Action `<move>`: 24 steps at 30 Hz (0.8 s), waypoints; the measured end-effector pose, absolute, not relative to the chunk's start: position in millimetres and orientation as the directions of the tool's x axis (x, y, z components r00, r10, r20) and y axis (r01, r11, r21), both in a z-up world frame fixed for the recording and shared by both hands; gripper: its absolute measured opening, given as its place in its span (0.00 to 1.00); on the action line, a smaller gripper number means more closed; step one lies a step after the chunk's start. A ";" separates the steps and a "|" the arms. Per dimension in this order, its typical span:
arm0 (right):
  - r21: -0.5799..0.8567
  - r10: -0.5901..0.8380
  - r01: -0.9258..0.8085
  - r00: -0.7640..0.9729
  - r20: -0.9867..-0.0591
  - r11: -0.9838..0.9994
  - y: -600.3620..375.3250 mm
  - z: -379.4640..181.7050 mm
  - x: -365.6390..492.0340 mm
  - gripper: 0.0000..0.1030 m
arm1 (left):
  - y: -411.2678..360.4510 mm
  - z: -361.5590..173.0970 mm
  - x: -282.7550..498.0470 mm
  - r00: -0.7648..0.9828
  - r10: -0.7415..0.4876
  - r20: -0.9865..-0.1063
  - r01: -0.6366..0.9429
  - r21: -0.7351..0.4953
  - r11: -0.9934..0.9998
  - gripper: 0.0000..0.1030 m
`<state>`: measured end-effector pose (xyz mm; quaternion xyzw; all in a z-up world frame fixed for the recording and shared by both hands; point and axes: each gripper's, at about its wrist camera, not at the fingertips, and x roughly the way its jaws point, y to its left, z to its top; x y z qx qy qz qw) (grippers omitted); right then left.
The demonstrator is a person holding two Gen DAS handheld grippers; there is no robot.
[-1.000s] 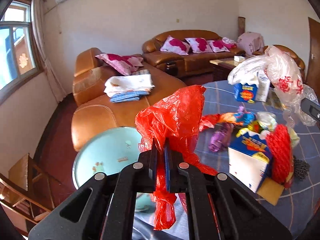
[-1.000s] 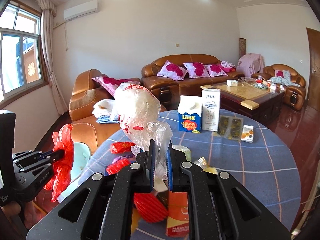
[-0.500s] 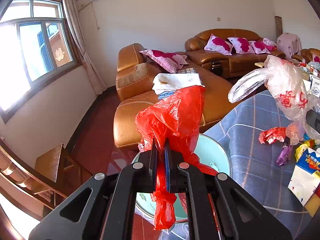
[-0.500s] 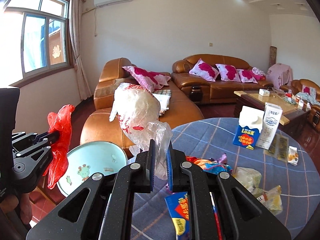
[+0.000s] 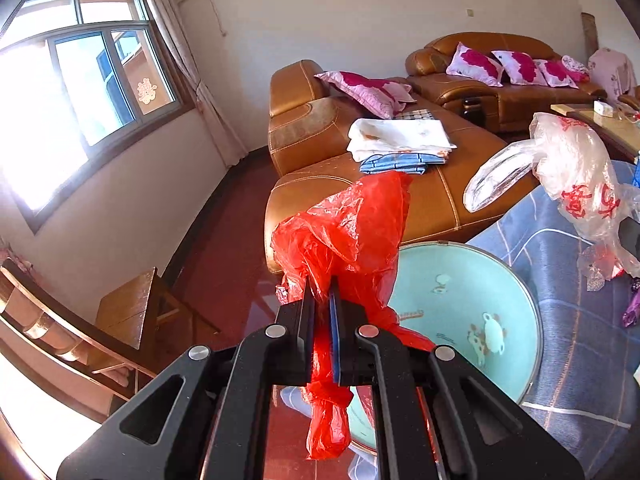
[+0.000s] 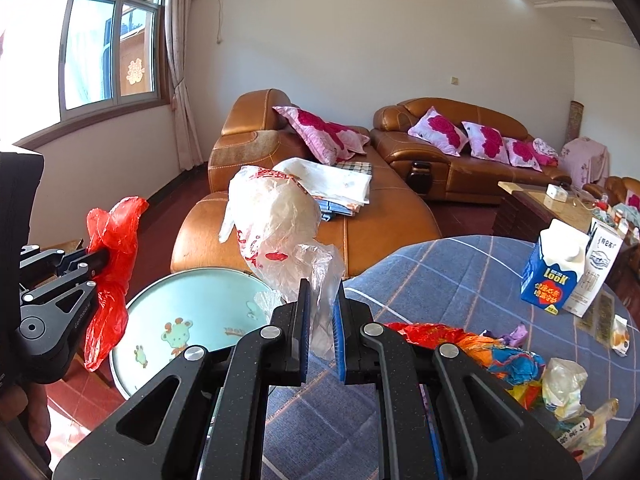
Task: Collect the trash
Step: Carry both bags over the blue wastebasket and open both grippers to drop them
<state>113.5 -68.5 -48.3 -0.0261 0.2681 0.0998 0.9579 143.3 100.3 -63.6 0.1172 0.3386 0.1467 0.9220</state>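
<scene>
Landmark: a round pale-green stool (image 6: 188,312) with cartoon animals, beside the blue checked counter (image 6: 460,280).
Left gripper (image 5: 320,300): fingers closed on a crumpled red plastic bag (image 5: 352,236), held above the stool's near edge.
Right gripper (image 6: 320,300): fingers closed on a clear plastic bag (image 6: 276,224) with red print, held above the stool's counter-side rim.
Counter: wrappers (image 6: 508,356) and a blue milk carton (image 6: 554,272), well away from the stool.

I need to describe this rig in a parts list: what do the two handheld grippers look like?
Both the left gripper and the right gripper are matte black, speckled plastic, with cut-out angular arms, round silver pivot pins and two flat fingers lined with blue pads. The left one bears small pale lettering on its side.
</scene>
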 end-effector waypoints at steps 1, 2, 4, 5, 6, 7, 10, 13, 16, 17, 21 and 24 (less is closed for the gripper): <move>0.001 0.179 -0.209 0.832 -0.525 0.978 -67.3 -50.9 116.2 0.11 | 100.9 -65.0 144.1 0.723 0.352 -0.594 -0.194 0.315 0.929 0.06; -0.001 0.180 -0.213 0.829 -0.530 0.977 -65.3 -53.4 118.2 0.11 | 102.2 -66.5 146.2 0.719 0.358 -0.596 -0.197 0.318 0.927 0.06; -0.006 0.187 -0.225 0.821 -0.540 0.974 -63.5 -58.3 123.1 0.11 | 103.9 -68.8 148.4 0.712 0.362 -0.602 -0.200 0.320 0.926 0.06; -0.010 0.190 -0.232 0.817 -0.544 0.973 -62.4 -60.5 125.1 0.11 | 104.3 -69.8 149.2 0.708 0.365 -0.604 -0.203 0.321 0.925 0.06; -0.013 0.193 -0.239 0.815 -0.546 0.971 -60.8 -62.2 126.1 0.11 | 105.9 -71.0 149.9 0.706 0.368 -0.605 -0.204 0.323 0.924 0.06; -0.016 0.196 -0.245 0.813 -0.549 0.969 -59.7 -63.6 127.5 0.11 | 106.1 -72.2 150.5 0.704 0.371 -0.606 -0.205 0.327 0.923 0.06; -0.024 0.203 -0.259 0.808 -0.554 0.966 -56.4 -67.2 130.9 0.11 | 106.9 -76.0 155.0 0.694 0.376 -0.613 -0.204 0.334 0.920 0.06; -0.029 0.208 -0.271 0.802 -0.560 0.962 -52.2 -70.1 134.9 0.11 | 107.6 -78.3 155.4 0.687 0.381 -0.618 -0.202 0.341 0.918 0.06; -0.041 0.211 -0.283 0.798 -0.565 0.958 -50.2 -72.8 137.0 0.11 | 108.0 -77.5 158.5 0.684 0.382 -0.622 -0.200 0.345 0.917 0.06; -0.043 0.213 -0.286 0.796 -0.566 0.957 -49.9 -73.7 137.7 0.11 | 108.2 -78.0 158.8 0.683 0.381 -0.623 -0.198 0.344 0.918 0.06; -0.045 0.217 -0.295 0.791 -0.572 0.954 -49.8 -77.6 139.0 0.11 | 108.3 -80.5 158.1 0.682 0.374 -0.629 -0.191 0.341 0.921 0.06; -0.051 0.219 -0.302 0.788 -0.576 0.952 -48.7 -80.5 139.8 0.11 | 109.4 -81.6 158.7 0.682 0.368 -0.633 -0.185 0.337 0.923 0.07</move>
